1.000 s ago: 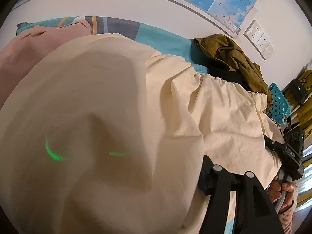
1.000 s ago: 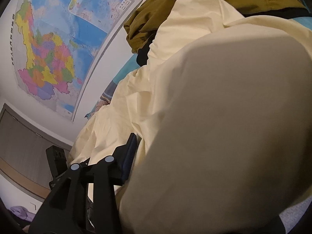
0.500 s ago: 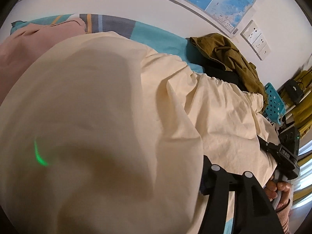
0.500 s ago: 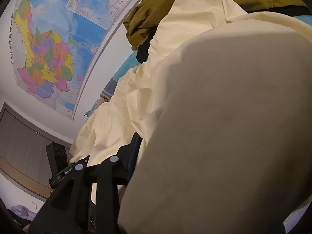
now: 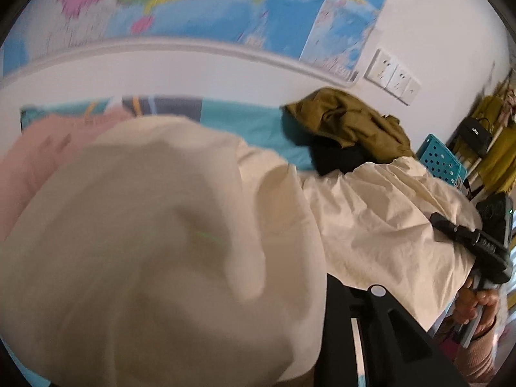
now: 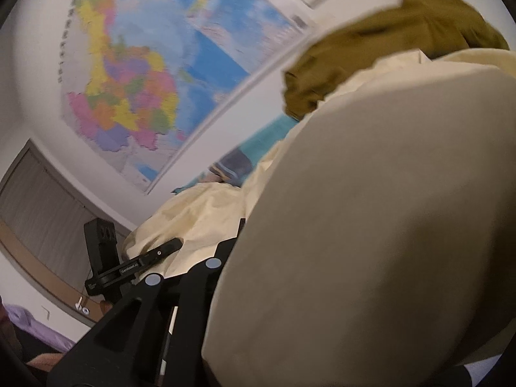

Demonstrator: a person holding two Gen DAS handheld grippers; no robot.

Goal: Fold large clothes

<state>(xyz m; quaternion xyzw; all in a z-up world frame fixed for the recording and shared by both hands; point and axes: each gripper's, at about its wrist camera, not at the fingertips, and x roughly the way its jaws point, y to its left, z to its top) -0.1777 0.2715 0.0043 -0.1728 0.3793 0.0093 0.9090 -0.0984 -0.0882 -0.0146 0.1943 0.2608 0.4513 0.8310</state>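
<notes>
Cream garment (image 5: 387, 225) draped over fingers (image 5: 335, 293)

Wall map (image 6: 135, 74), wall sockets (image 5: 391, 75), teal crate (image 5: 443, 161), purple cloth (image 6: 38, 325).

The large cream cotton garment (image 5: 161, 242) billows over both lenses, hiding the fingertips of the left gripper (image 5: 325, 290) and the right gripper (image 6: 240, 235). The colourful wall map (image 6: 129, 90) is smeared by blur and cut off at the frame edge.
</notes>
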